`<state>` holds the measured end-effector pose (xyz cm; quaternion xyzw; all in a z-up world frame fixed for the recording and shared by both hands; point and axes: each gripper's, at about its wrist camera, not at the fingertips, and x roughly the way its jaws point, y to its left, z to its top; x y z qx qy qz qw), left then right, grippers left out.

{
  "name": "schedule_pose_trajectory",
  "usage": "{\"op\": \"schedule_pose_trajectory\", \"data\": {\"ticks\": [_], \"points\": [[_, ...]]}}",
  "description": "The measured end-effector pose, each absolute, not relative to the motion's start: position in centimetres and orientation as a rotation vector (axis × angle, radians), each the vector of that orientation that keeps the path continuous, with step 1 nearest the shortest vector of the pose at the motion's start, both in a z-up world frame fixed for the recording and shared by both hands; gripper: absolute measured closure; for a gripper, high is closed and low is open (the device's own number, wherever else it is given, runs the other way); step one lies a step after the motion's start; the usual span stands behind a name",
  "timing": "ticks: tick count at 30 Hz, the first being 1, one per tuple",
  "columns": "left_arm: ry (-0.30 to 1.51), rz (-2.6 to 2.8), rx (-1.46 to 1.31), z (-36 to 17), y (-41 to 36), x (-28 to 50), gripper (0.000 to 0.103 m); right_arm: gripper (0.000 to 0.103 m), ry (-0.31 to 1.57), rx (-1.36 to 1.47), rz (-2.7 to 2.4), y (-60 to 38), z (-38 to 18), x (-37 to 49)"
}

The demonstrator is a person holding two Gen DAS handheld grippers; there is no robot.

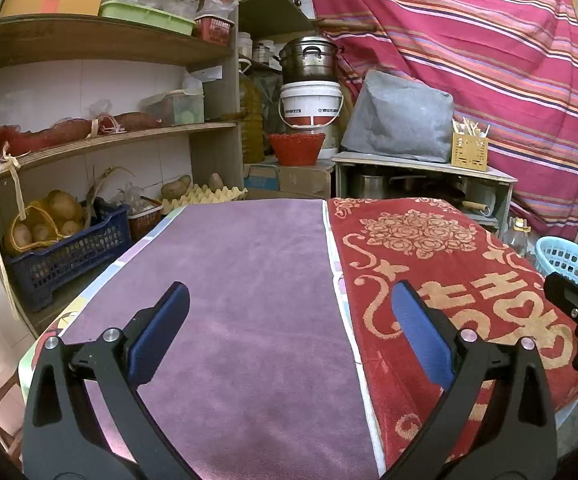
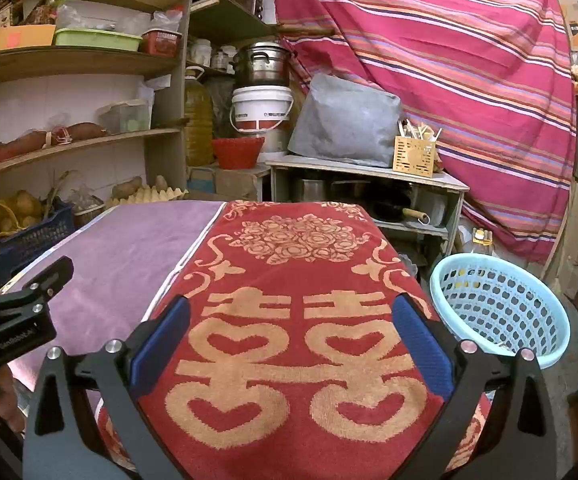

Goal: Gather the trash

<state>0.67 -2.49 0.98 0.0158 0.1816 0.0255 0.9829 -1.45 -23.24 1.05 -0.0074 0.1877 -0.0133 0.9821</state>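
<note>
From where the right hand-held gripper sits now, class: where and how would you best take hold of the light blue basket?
Probably the rim of the light blue basket, on its near edge, approached from above. It sits low beside the table, tilted with its mouth open towards the right hand-held gripper; the thin lip suits two fingers, whereas the round perforated wall looks too wide.

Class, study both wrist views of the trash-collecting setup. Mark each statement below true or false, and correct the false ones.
1. Both grippers are open and hold nothing. True: the left gripper and right gripper are both open and hold nothing.
2. The blue basket sits on the red towel. False: it stands beside the table, off its right edge.
3. The purple cloth lies left of the red towel. True.
4. The steel pot stands on a white bucket. True.
5. Trash lies scattered on the purple cloth. False: no trash shows on it.
</note>
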Motion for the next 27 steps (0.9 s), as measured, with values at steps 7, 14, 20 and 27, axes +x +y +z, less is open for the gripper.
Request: {"op": "schedule_pose_trajectory", "data": {"ticks": [7, 14, 20, 27], "points": [[0.363, 0.053, 0.032, 1.01, -2.47, 0.64, 0.005, 0.005, 0.378, -0.016, -0.027, -23.27, 1.05, -1.45], [0.362, 0.052, 0.032, 1.06, -2.39, 0.63, 0.005, 0.005, 0.378, -0.014, -0.027, -23.3, 1.05, -1.43], [0.36, 0.051, 0.032, 1.05, -2.4, 0.65, 0.005, 0.005, 0.381, -0.015, -0.029, -23.4, 1.01, -1.39], [0.36, 0.052, 0.03, 1.13, -2.33, 0.62, 0.005, 0.005, 0.382, -0.016, -0.032, -23.55, 1.01, -1.21]]}}
